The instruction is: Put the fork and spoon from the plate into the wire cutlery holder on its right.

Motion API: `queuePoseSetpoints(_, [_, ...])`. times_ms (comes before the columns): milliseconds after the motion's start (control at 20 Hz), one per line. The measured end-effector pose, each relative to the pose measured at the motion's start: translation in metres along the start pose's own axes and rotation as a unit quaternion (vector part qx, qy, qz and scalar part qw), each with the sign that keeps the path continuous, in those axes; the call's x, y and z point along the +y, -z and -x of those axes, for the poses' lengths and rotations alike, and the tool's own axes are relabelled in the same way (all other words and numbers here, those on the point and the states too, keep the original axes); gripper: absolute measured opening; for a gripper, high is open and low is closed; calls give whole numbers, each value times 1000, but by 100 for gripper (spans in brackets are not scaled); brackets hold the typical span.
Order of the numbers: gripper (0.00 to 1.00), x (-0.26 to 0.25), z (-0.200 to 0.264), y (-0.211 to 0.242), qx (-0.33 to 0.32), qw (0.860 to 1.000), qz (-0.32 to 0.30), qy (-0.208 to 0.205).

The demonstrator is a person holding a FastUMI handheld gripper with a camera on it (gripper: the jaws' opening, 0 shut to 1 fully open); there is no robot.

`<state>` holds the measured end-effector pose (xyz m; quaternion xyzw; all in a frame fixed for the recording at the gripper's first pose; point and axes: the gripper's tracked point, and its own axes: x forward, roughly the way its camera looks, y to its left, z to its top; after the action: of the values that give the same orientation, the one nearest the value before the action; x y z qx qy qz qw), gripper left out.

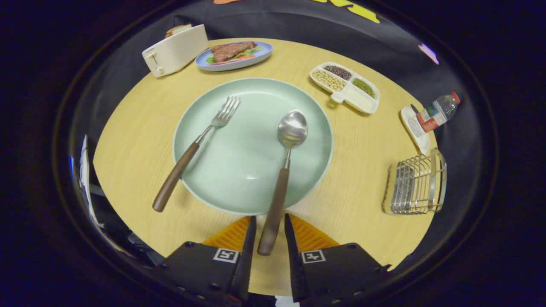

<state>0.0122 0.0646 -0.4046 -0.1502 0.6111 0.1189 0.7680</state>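
Looking along my claw (pixel 269 228), I have its two fingers set narrow, one on each side of the brown wooden handle of the steel spoon (pixel 282 170). A thin gap shows on either side of the handle, so I judge I am straddling it and not yet pressing. The spoon's long axis runs almost straight away from me: the butt of the handle lies between my fingers, over the pale round wooden table (pixel 354 187), and the bowl rests further ahead on the pale green round plate (pixel 239 170). That alignment is what my next squeeze depends on.

The matching brown-handled steel fork (pixel 194 149) lies to the left of the spoon, tines on the plate, handle slanting out over the rim toward the table's near left edge.

The wire cutlery holder (pixel 416 183) sits well to the right of the plate, near the table's edge, and looks empty.

Beyond the plate, a white divided tray (pixel 346 86) holds beans and seeds in three compartments and something pale in the fourth. A blue plate (pixel 233 55) carries meat and greens, beside a white toaster (pixel 175 50).
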Motion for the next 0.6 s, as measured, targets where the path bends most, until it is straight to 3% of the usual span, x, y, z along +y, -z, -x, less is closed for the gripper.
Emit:
queuePoseSetpoints(50, [32, 1, -1, 0, 3, 1000, 0, -1])
queuePoseSetpoints(150, [32, -1, 4, -1, 6, 1000, 4, 6])
queuePoseSetpoints(250, [10, 0, 1, 4, 6, 1000, -4, -2])
queuePoseSetpoints(300, [10, 0, 3, 5, 7, 1000, -9, -5])
queuePoseSetpoints(350, [3, -1, 5, 6, 3, 1000, -11, -6])
queuePoseSetpoints(600, [3, -2, 26, 7, -32, 999, -12, -30])
